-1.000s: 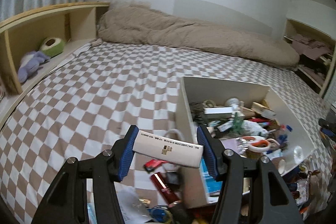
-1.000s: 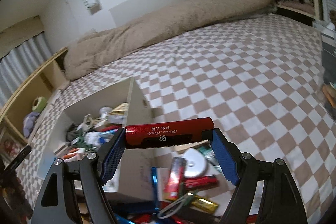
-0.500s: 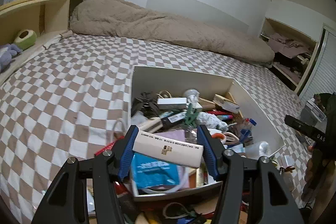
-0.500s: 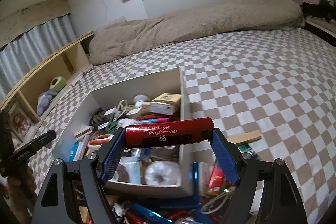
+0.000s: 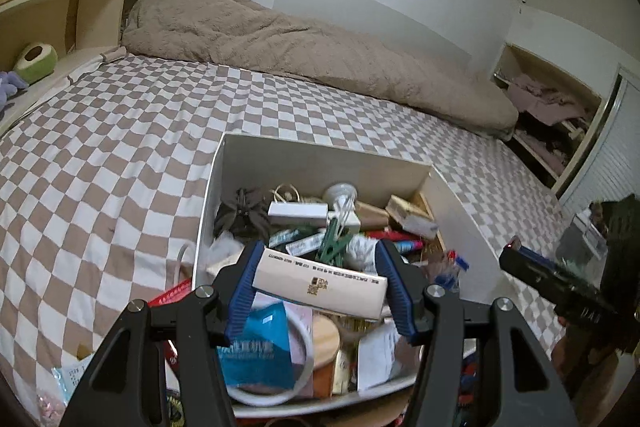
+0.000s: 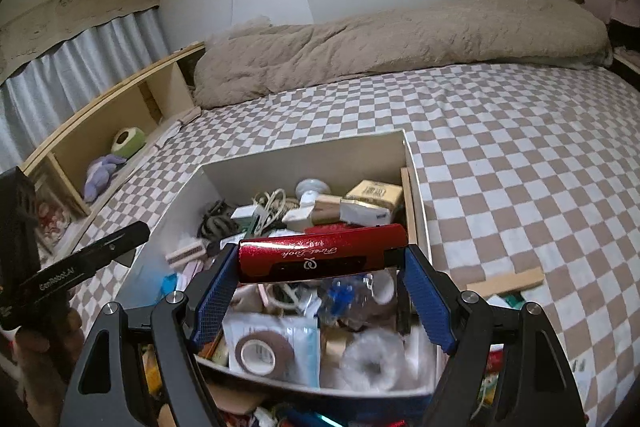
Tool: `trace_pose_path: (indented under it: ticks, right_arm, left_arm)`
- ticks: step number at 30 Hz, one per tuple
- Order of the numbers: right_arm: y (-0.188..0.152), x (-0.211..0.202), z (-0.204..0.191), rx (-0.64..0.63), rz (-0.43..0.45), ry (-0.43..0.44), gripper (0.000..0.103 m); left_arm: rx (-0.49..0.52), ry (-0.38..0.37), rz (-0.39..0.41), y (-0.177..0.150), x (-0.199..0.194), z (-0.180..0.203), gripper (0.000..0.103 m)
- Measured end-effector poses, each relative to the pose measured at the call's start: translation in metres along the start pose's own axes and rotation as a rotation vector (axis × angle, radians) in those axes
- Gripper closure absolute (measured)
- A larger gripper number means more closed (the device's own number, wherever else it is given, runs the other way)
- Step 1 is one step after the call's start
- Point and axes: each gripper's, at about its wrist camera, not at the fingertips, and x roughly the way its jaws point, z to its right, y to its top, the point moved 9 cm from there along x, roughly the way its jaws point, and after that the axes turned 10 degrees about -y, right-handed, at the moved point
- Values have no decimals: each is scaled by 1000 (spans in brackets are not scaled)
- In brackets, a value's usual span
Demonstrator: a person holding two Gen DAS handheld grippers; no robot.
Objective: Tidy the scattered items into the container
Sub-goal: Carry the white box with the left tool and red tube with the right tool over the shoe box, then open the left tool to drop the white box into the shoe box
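A white open-top box (image 5: 320, 163) (image 6: 304, 159) full of small clutter sits on the checkered bedspread. My left gripper (image 5: 318, 285) is shut on a long white carton (image 5: 320, 281), held crosswise in the air above the box's near half. My right gripper (image 6: 320, 263) is shut on a glossy red case (image 6: 320, 253) with script lettering, also crosswise over the box's contents. Each gripper shows in the other's view: the right one (image 5: 552, 279) at the box's right side, the left one (image 6: 80, 267) at its left side, held by a hand.
Loose items lie on the bed by the box's near edge: red packets (image 5: 170, 297), a wooden strip (image 6: 504, 281), small packs. A rolled beige duvet (image 5: 304, 47) lies along the wall. A wooden shelf (image 6: 120, 115) with soft toys runs along the left.
Both grippers have swung in from the bedspread beside the box to above its contents, still gripping the white carton and the red case. The box now fills the centre of both views.
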Motion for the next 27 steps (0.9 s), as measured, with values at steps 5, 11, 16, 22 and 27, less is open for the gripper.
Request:
trace_pose_path:
  ticks: [5,11,16,22,27]
  right_arm:
    - [12,10,-6,2,-10,8,22]
    - [29,20,-7,22,-22,16,22]
    - [40,26,-4,75,-24,42,22]
    - [37,35,-2,105,-47,75,22]
    - [28,48,-5,105,-95,90,22]
  left_arm:
    - [-24,13,-12,8,13,-2,45]
    - [-27,19,-38,16,37,1,46]
    - [-30,28,-40,19,48,-5,45]
    - [-23,46,-46,16,59,-10,45]
    - [-13,71,-22,19,56,-12,7]
